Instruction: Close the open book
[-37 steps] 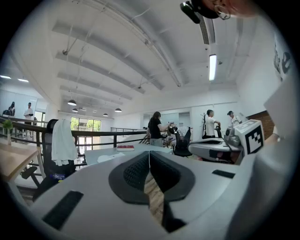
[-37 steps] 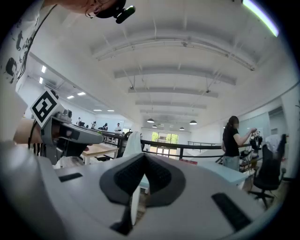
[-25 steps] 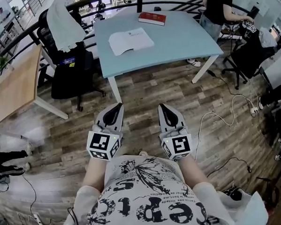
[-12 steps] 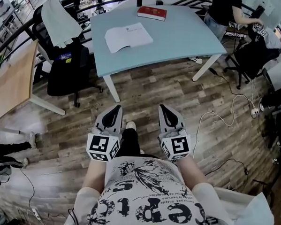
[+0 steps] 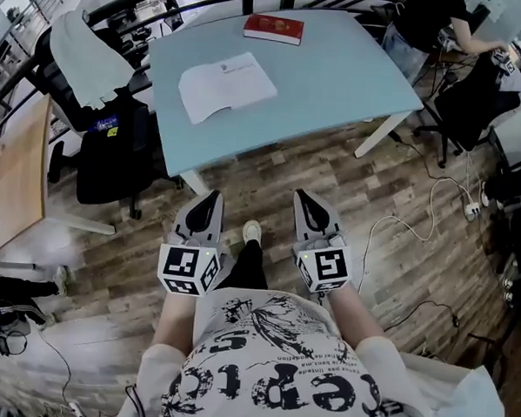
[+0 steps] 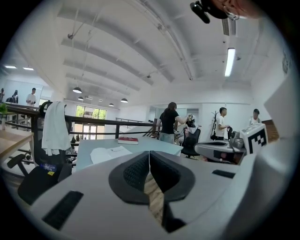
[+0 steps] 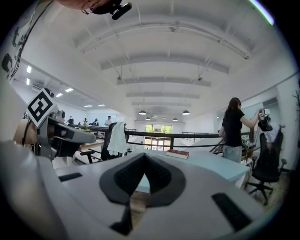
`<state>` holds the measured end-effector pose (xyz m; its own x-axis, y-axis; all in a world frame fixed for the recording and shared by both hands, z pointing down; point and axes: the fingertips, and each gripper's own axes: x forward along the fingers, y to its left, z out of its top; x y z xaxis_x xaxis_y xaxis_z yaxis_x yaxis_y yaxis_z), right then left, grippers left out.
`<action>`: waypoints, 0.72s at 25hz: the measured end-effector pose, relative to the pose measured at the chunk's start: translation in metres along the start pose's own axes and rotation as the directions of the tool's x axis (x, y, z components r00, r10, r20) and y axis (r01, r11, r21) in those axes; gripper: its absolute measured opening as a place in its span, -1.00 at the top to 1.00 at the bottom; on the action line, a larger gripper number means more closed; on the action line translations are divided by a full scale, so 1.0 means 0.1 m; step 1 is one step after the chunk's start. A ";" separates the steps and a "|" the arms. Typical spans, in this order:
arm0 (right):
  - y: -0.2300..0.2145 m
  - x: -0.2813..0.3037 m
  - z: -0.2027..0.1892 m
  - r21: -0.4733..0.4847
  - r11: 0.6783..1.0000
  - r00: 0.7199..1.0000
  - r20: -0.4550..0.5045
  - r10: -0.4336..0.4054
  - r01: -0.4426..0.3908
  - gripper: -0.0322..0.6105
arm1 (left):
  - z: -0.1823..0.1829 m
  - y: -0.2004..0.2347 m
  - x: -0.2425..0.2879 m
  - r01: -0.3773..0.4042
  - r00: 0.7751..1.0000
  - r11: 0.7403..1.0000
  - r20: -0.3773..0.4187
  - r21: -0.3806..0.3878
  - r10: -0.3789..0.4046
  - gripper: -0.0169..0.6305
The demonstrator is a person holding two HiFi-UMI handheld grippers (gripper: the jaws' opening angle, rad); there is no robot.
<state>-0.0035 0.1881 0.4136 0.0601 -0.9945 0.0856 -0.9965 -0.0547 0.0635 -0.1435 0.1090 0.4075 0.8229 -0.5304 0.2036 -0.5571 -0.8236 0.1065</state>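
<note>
An open book [image 5: 225, 85] lies with white pages up on the light blue table [image 5: 337, 76], towards its left side. A closed red book [image 5: 273, 28] lies at the far edge. I hold both grippers side by side in front of my body, over the wood floor and short of the table. My left gripper [image 5: 212, 195] is shut with nothing in it, and so is my right gripper [image 5: 301, 195]. The left gripper view looks past its shut tips [image 6: 149, 152] at the open book [image 6: 110, 152] and the red book [image 6: 128, 140]. The right gripper view shows its tips [image 7: 144, 154] and the red book [image 7: 177, 153].
A black office chair [image 5: 107, 143] draped with a white cloth stands at the table's left corner. A wooden desk [image 5: 14, 182] is further left. A person [image 5: 427, 20] stands at the table's far right beside another chair [image 5: 467, 92]. Cables [image 5: 417, 216] trail over the floor on the right.
The table and its books have come nearer and lower in the head view as I step forward. Both grippers stay shut and side by side.
</note>
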 end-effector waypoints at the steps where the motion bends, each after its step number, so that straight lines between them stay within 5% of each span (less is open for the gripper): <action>1: -0.10 0.16 0.02 0.000 1.000 1.000 -0.003 -0.004 0.004 0.87 | 0.07 0.07 0.16 -0.001 1.000 1.000 0.003 0.001 0.001 0.89; 11: -0.86 1.89 0.32 -0.008 1.000 1.000 0.002 0.005 -0.005 0.87 | 0.65 0.95 1.62 0.000 1.000 1.000 0.014 0.026 -0.001 0.89; 18: -1.01 2.64 0.27 -0.013 0.999 0.999 -0.030 0.037 -0.037 0.87 | 0.68 1.40 2.15 -0.002 1.000 1.000 0.012 -0.017 0.002 0.89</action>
<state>0.1117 -0.0715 0.4028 0.0248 -0.9928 0.1172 -0.9972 -0.0162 0.0731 -0.0369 -0.1342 0.4004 0.8230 -0.5345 0.1923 -0.5606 -0.8189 0.1230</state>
